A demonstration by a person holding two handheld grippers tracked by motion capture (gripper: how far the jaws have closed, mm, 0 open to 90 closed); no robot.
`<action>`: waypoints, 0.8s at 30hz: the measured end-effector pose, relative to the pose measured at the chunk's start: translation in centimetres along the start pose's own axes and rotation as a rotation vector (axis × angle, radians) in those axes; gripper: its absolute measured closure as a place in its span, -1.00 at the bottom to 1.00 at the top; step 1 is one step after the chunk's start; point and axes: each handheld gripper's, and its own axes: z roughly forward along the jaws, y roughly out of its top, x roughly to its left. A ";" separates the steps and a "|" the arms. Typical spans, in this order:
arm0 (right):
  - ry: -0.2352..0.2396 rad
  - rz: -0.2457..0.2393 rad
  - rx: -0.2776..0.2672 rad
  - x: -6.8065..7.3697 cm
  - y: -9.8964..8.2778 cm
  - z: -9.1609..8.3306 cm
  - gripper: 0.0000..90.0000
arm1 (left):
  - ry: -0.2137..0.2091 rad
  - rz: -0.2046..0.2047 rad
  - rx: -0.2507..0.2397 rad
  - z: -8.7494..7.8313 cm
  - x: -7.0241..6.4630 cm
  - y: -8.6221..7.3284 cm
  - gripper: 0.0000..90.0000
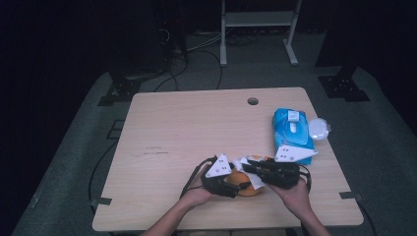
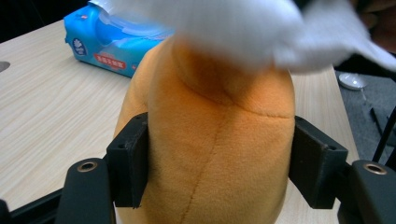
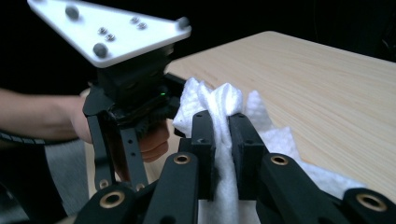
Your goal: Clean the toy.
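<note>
Jaws: your left gripper [image 2: 219, 172] clamps the orange plush toy [image 2: 210, 140] from both sides, near the front edge of the light wooden table [image 1: 187, 128]. Your right gripper [image 3: 221, 126] pinches a white crumpled wipe [image 3: 224, 102], jaws tight on it, draped over the toy's top. Blue wipes pack [image 1: 293, 130] lies just behind, at the table's right.
</note>
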 end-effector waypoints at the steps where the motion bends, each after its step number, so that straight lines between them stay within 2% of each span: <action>1: -0.007 -0.018 0.010 0.3 0.1 0.2 0.79 | 0.003 0.008 0.002 0.0 -0.1 0.0 -0.31; 3: -0.017 -0.027 0.018 0.3 0.1 0.3 0.79 | 0.002 -0.007 -0.006 -0.1 0.1 -0.1 -0.31; 5: -0.029 0.002 0.007 -0.3 0.1 0.1 0.80 | -0.001 -0.008 -0.004 -0.2 0.3 -0.2 -0.31; 9: -0.080 0.028 0.001 -1.5 -0.3 -0.7 0.80 | -0.013 -0.015 -0.009 -0.3 0.5 -0.4 -0.31; 11: -0.108 0.052 0.007 -2.4 -0.8 -1.1 0.80 | -0.015 -0.015 -0.010 -0.5 0.8 -0.5 -0.31; 13: -0.141 0.092 0.011 -3.6 -1.5 -1.7 0.80 | -0.016 -0.032 -0.014 -0.6 1.0 -0.7 -0.31; 16: -0.152 0.123 0.010 -4.4 -2.1 -2.3 0.80 | -0.020 -0.048 -0.020 -0.8 1.3 -0.8 -0.31; 21: -0.144 0.110 0.003 -3.5 -1.9 -2.1 0.79 | -0.023 -0.089 -0.026 -0.8 1.7 -0.9 -0.31; 24: -0.104 0.105 -0.010 -2.6 -1.4 -1.5 0.79 | -0.024 -0.127 -0.034 -0.9 2.1 -1.1 -0.31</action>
